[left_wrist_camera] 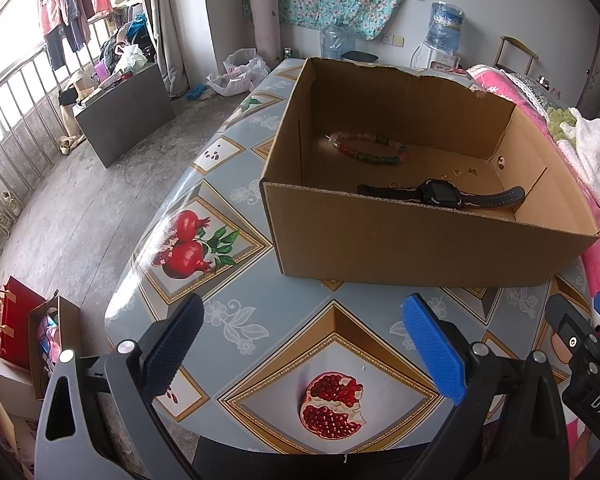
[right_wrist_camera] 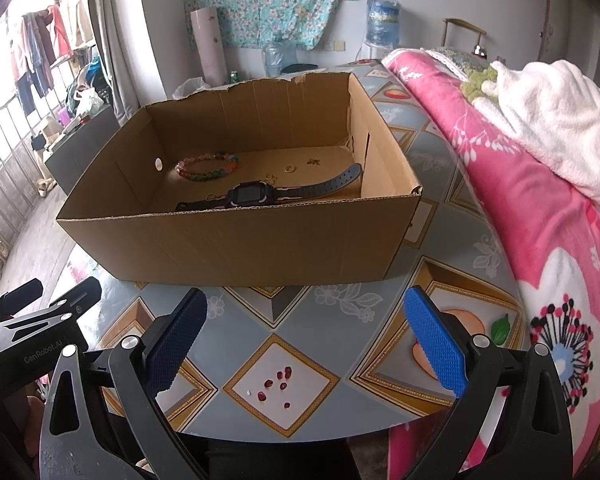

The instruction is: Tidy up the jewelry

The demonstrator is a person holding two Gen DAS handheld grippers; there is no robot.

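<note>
Nearest the cameras, the left tool (left_wrist_camera: 302,346) hangs low over the worktop (left_wrist_camera: 260,312) with its blue pads spread wide and nothing between them, and the right tool (right_wrist_camera: 304,344) matches it, wide open and empty, the two side by side at the near edge. Just beyond sits the cardboard box (right_wrist_camera: 236,244), and the jewelry is all inside it: a dark watch (right_wrist_camera: 248,194) lying flat close behind the front wall, a bead bracelet (right_wrist_camera: 206,168) farther back toward the left wall, and a few small gold pieces (right_wrist_camera: 290,168) scattered on the box floor, too tiny to tell apart. My read is that nothing remains out on the worktop to collect, so any next step means going into the box; the front wall stands between tools and watch, so I'd come in from above, clear the rim, and drop the pads across the strap instead of the face. Those gold bits would need a very narrow, careful pinch. The worktop wears a glossy cloth printed with pomegranates, likely slippery. To the right, a pink floral blanket (right_wrist_camera: 540,208) and white towel (right_wrist_camera: 556,120); beyond, water jugs, a floral cloth on the wall, laundry by the window.
</note>
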